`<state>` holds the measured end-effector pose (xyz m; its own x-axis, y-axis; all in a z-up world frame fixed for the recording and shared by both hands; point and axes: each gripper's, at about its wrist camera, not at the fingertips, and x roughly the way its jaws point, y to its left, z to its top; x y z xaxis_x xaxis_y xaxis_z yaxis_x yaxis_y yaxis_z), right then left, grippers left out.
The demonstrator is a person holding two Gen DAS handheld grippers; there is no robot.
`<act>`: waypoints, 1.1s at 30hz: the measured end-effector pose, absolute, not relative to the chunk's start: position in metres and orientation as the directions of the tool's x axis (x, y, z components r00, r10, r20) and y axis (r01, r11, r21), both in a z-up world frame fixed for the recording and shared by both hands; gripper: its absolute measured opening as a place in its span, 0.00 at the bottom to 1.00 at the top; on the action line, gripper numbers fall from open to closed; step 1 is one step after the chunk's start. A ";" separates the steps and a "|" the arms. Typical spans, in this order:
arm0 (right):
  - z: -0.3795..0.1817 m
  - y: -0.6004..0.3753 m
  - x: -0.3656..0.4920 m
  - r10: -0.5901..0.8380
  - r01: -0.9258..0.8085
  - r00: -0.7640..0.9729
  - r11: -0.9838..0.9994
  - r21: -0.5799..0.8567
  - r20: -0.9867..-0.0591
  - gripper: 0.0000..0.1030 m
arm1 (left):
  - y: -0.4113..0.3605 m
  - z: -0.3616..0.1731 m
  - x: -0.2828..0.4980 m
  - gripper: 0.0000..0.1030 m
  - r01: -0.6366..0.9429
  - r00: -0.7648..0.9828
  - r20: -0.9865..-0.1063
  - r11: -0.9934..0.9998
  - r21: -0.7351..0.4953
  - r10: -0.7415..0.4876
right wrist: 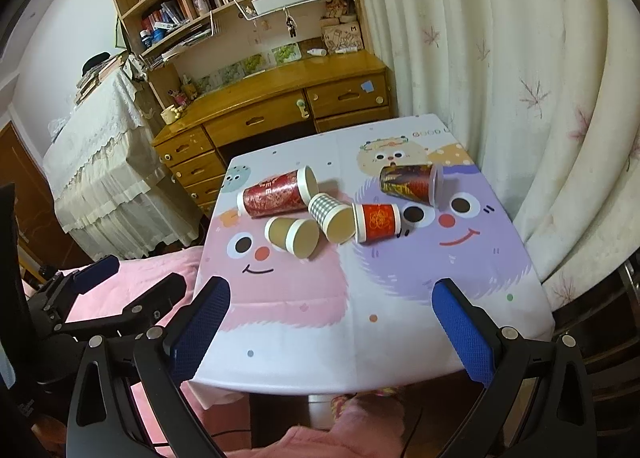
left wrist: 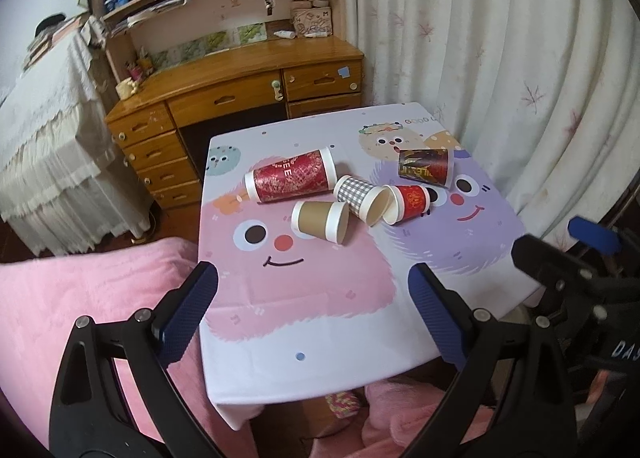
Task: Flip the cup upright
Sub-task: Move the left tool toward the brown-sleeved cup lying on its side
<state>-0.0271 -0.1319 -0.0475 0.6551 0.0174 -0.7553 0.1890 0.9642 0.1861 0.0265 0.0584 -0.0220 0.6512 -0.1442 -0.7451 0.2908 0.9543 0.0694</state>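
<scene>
five cups down, both grippers waiting at the near edge

five paper cups lie on their sides in a loose cluster toward the far half of the counter (right wrist: 400, 330), which is covered with a cartoon-face cloth. none stands upright, so the flipping looks not yet begun.

the long red cup (left wrist: 290, 177) lies farthest left, its mouth turned to the right. just in front of it is the brown cup (left wrist: 320, 221), mouth toward the near right. the checked cup (left wrist: 360, 200) sits in the middle with its open mouth against the rim of the short red cup (left wrist: 408, 203); the two touch, so lifting one will likely nudge the other. the dark patterned cup (left wrist: 425, 167) lies apart at the far right, near the curtain.

the left gripper (left wrist: 314, 314) hangs over the near edge with its jaws spread wide and nothing between them. the right gripper (right wrist: 332, 326) is the same: wide apart, empty, well short of the cups. both point at the cluster, probably to keep every cup in sight while one is chosen.

the brown cup is nearest and has free space around it, so it seems the easiest first pick. paper walls crush easily, so a light squeeze across the body would suit.
</scene>
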 end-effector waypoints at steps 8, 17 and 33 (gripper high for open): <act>-0.054 -0.127 0.001 0.005 0.114 0.683 0.987 0.114 -0.730 1.00 | 0.063 -0.042 0.057 0.93 0.406 0.632 -0.767 0.889 0.212 -0.106; -0.102 -0.128 0.061 -0.008 0.026 0.632 1.000 0.011 -0.775 1.00 | 0.033 -0.114 0.102 0.93 0.654 0.579 -0.809 0.647 0.391 -0.097; -0.254 -0.121 0.178 0.033 -0.185 0.436 0.981 -0.054 -0.899 1.00 | -0.016 -0.249 0.217 0.91 0.905 0.397 -0.911 0.210 0.369 -0.109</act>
